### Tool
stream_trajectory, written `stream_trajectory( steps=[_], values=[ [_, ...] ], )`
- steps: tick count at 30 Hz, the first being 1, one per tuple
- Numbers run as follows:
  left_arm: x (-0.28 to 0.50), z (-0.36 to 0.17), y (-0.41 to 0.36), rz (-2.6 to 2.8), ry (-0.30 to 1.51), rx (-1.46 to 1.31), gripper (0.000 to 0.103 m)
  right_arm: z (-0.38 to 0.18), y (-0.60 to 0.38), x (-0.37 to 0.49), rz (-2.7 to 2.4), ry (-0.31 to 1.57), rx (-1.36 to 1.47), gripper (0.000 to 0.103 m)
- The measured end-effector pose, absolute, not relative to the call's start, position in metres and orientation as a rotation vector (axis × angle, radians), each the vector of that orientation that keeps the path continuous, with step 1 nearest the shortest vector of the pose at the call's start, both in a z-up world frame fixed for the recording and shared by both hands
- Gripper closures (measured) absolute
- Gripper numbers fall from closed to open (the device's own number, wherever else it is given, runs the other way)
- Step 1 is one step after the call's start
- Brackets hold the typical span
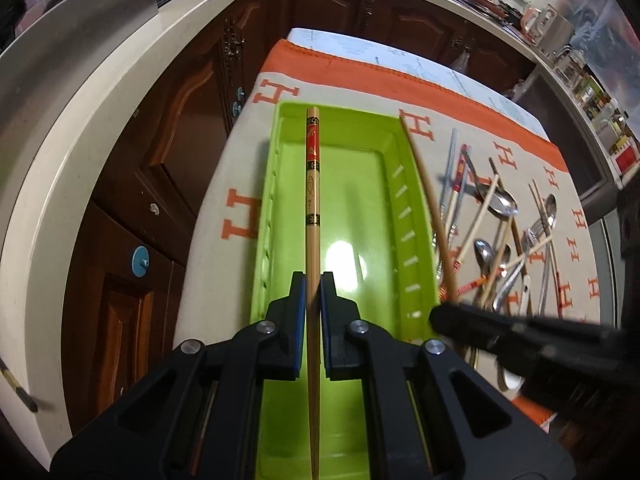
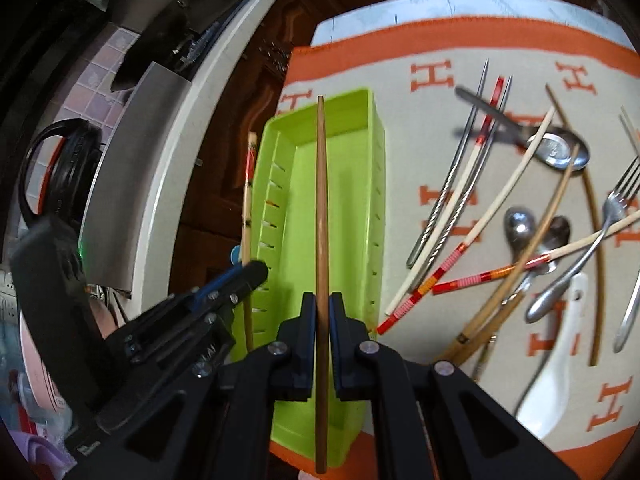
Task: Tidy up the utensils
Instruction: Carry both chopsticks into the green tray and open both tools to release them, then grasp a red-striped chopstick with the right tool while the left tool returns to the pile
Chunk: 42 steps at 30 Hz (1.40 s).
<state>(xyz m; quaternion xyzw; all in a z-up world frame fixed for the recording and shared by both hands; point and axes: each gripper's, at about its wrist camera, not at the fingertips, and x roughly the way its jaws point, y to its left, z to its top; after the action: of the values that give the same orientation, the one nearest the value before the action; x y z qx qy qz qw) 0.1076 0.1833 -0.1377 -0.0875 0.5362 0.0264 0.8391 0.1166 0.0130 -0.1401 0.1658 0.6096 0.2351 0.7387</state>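
Chopsticks point(image 1: 312, 216) point(image 2: 321, 208) sit clamped in both grippers point(image 1: 313, 280) point(image 2: 322, 300) over the empty tray point(image 1: 372, 200) ahead; most utensils point(image 2: 520, 216) remain scattered rightward.

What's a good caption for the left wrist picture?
Left tongs hold a decorated chopstick over the green tray.

Both tongs, left tongs point(image 1: 313, 280) and right tongs point(image 2: 322, 302), are black plastic with blue pads and silver screws.
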Motion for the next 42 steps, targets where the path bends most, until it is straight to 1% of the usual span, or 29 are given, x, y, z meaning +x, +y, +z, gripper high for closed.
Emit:
stream_trajectory(
  steps=[6,11,12,13,14,16,18,20,24,32,42],
  values=[
    [0.113,-0.15,0.183,0.115,1.152,-0.132,0.098,-0.157,0.013,0.111,0.479,1.372,0.365,0.097],
    [0.109,-0.155,0.18,0.134,1.175,-0.118,0.096,-0.154,0.015,0.108,0.49,1.37,0.354,0.096],
    [0.107,-0.154,0.18,0.136,1.177,-0.119,0.092,-0.153,0.014,0.107,0.49,1.365,0.35,0.096],
    [0.106,-0.153,0.18,0.138,1.175,-0.121,0.086,-0.152,0.014,0.106,0.492,1.36,0.347,0.096],
    [0.103,-0.151,0.179,0.134,1.17,-0.129,0.084,-0.15,0.013,0.105,0.495,1.354,0.344,0.096],
    [0.099,-0.147,0.178,0.117,1.162,-0.144,0.074,-0.148,0.01,0.103,0.499,1.343,0.341,0.096],
    [0.095,-0.143,0.175,0.114,1.159,-0.146,0.069,-0.143,0.006,0.101,0.488,1.324,0.335,0.095],
    [0.091,-0.138,0.171,0.127,1.152,-0.129,0.068,-0.141,0.003,0.1,0.478,1.308,0.339,0.089],
    [0.084,-0.125,0.168,0.155,1.124,-0.108,0.061,-0.137,-0.006,0.096,0.469,1.281,0.338,0.088],
    [0.066,-0.106,0.156,0.159,1.1,-0.097,0.061,-0.124,-0.025,0.083,0.461,1.236,0.319,0.088],
    [0.046,-0.085,0.118,0.12,1.074,-0.036,0.06,-0.105,-0.056,0.064,0.423,1.156,0.256,0.087]
  ],
)
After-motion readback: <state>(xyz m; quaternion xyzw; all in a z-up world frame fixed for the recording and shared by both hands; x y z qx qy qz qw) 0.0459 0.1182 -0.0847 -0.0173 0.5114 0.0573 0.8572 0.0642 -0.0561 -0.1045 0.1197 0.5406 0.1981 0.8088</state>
